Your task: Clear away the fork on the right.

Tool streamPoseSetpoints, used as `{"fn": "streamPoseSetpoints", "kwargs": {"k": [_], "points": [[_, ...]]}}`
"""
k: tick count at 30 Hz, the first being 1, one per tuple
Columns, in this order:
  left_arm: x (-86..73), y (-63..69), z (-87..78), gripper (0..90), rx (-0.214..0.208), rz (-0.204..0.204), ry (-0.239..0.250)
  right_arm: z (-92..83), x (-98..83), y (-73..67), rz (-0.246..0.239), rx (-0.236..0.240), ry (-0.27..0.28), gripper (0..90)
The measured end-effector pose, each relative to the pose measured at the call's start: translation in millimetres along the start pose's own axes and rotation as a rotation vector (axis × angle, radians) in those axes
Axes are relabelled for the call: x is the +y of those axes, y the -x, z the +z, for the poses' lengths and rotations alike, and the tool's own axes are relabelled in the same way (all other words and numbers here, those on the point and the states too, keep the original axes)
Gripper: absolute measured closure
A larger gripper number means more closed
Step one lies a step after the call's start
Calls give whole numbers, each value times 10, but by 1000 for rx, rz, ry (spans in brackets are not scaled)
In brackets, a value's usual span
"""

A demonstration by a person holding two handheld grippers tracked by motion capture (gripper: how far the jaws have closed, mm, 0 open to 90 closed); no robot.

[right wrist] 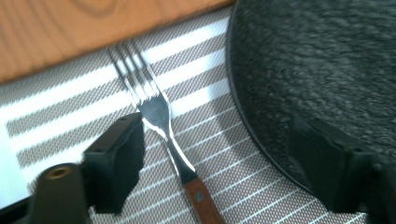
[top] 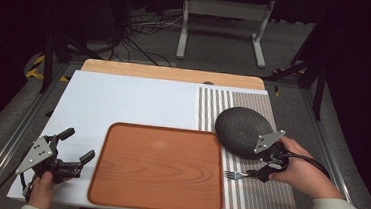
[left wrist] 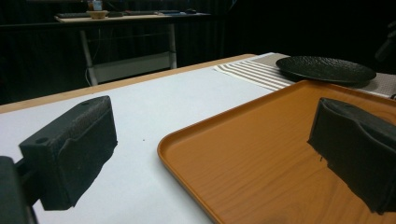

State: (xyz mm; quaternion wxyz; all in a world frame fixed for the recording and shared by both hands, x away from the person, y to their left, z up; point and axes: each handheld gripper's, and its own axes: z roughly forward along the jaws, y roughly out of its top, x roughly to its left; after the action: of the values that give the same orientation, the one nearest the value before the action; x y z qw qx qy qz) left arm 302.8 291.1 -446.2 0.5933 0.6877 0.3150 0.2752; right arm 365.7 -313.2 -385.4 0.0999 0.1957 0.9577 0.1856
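We straddle the thin, stiff, slippery fork at its neck with right tongs apart, left tongs apart too

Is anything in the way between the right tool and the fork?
Nothing visible is. In the right gripper view the fork lies bare on the striped placemat, between the open jaws of the right tool. The dark plate sits close beside it, under the other jaw, but does not cover the fork.
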Motion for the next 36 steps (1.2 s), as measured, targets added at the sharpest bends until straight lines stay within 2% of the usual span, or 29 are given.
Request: {"fn": "streamPoseSetpoints", "kwargs": {"k": [4,6,8,9,16,25,30,32,36], "points": [[-2,1,2,17,0,0,-2,68,3,-7,-71,41,-64,257],[-1,3,2,17,-1,1,-2,109,6,-12,-123,65,-83,292],[-2,3,2,17,-1,0,-2,133,10,-19,-148,82,-133,330],[-1,3,2,17,-1,1,-2,150,15,-12,-180,90,-157,348],[-1,1,1,17,-1,0,-1,206,33,-2,-242,128,-277,463],[1,6,-1,17,-3,0,-1,278,48,-7,-320,149,-391,606],[-1,1,-4,17,-2,-1,1,317,75,-16,-351,166,-423,678],[-1,0,-4,17,-2,-1,0,332,96,-26,-375,157,-438,730],[-1,3,-3,17,-5,-1,-1,350,111,-39,-411,152,-452,777]]}}
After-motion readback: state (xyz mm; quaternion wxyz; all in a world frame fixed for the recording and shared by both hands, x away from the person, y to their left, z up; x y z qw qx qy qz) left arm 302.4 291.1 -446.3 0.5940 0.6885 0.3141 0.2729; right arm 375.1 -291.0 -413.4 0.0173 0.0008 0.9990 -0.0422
